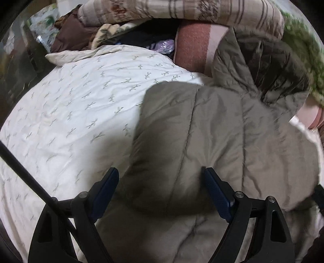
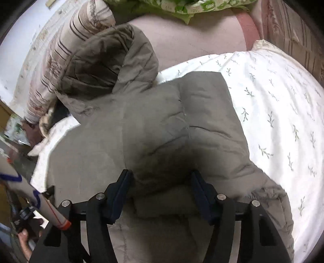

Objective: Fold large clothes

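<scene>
A grey-beige padded hooded jacket (image 1: 212,131) lies on a bed covered by a white leaf-print sheet (image 1: 70,113). My left gripper (image 1: 162,176) is open, its blue-padded fingers spread over a folded part of the jacket just below it. In the right wrist view the jacket (image 2: 151,125) lies with its hood (image 2: 105,62) at the upper left and a sleeve folded across its body. My right gripper (image 2: 160,178) is open, its fingers straddling the jacket's folded padding. Neither gripper visibly pinches the cloth.
Striped and floral bedding (image 1: 162,10) and a pink pillow (image 1: 194,46) are piled at the far side of the bed. A green-patterned blanket (image 2: 182,6) lies beyond the hood. The white sheet (image 2: 283,113) spreads to the right. The left hand and its tool (image 2: 30,202) show at lower left.
</scene>
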Available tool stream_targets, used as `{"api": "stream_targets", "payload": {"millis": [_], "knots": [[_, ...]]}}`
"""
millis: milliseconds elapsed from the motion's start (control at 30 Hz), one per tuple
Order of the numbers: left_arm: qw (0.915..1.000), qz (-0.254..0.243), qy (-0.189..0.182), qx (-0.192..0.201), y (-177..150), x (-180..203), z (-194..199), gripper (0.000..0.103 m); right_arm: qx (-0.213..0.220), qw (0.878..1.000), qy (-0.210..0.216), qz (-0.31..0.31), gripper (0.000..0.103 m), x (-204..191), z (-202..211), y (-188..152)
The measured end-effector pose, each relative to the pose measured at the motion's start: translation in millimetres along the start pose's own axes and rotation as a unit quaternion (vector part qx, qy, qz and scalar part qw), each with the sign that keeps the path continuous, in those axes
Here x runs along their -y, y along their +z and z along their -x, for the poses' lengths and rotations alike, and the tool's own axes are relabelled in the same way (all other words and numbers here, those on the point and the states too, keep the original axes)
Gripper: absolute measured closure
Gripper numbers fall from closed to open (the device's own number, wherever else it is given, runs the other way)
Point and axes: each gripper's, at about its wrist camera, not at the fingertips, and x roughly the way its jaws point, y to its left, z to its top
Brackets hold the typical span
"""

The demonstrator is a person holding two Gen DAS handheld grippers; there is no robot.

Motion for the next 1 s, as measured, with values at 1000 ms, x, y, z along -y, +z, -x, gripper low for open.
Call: {"api": "stream_targets", "payload": {"millis": [1000], "knots": [[0.9989, 0.042, -0.011, -0.016, -188.3, -116.2, 130.8, 0.017, -0.002, 0.999, -0.05, -0.01, 0.02, 85.3, 168.6, -125.6]]}}
